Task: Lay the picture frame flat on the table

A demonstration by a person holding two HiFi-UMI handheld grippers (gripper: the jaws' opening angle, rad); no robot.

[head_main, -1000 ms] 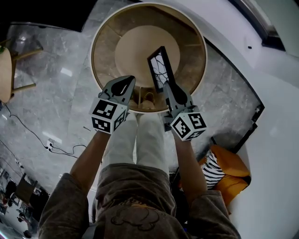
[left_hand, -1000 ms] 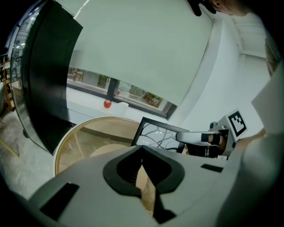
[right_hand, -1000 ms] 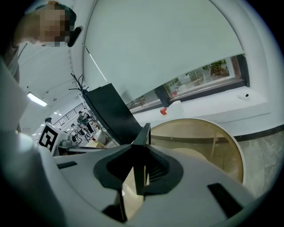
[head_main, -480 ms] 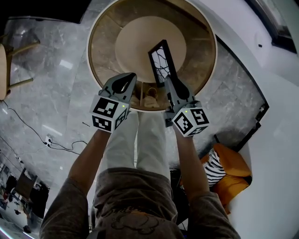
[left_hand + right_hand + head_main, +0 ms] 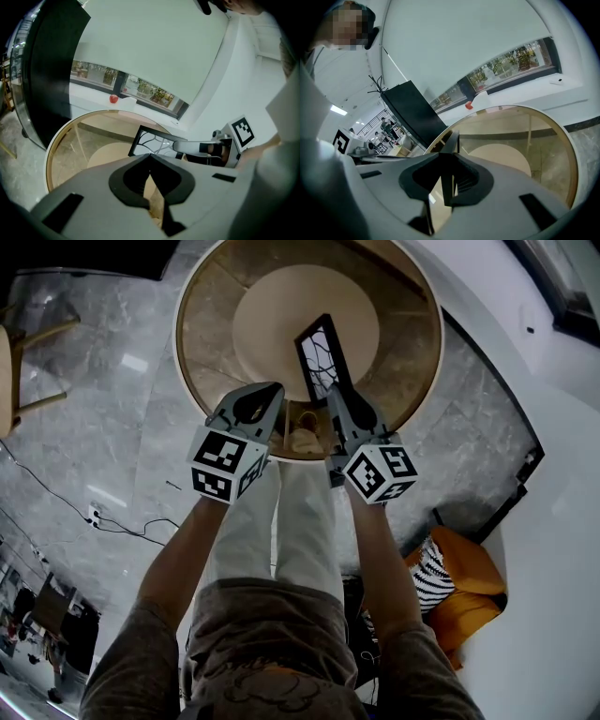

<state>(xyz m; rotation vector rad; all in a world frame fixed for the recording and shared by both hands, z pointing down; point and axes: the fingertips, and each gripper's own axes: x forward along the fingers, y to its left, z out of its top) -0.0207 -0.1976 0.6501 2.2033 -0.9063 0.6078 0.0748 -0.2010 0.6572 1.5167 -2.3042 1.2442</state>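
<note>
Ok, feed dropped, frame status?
Right gripper shut on black rectangular picture frame. Frame over round glass table, not flat. Left gripper shut, empty. No obstruction seen.

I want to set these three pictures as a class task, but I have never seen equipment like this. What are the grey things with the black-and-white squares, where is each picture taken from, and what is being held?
There is no robot here. A person stands holding a hand tool in each hand. Each tool is a two-jaw gripper, and the cube with square markers is part of it.

The head view comes from a camera on the person's head, looking steeply down past the arms. The other two views come from cameras riding on each gripper, looking along its jaws.

Below is a round glass-topped table with a wooden rim. The right gripper is closed on the lower end of a black picture frame, which stands on end over the table. It is not yet lying flat. The left gripper holds nothing, and its jaws are together.
</note>
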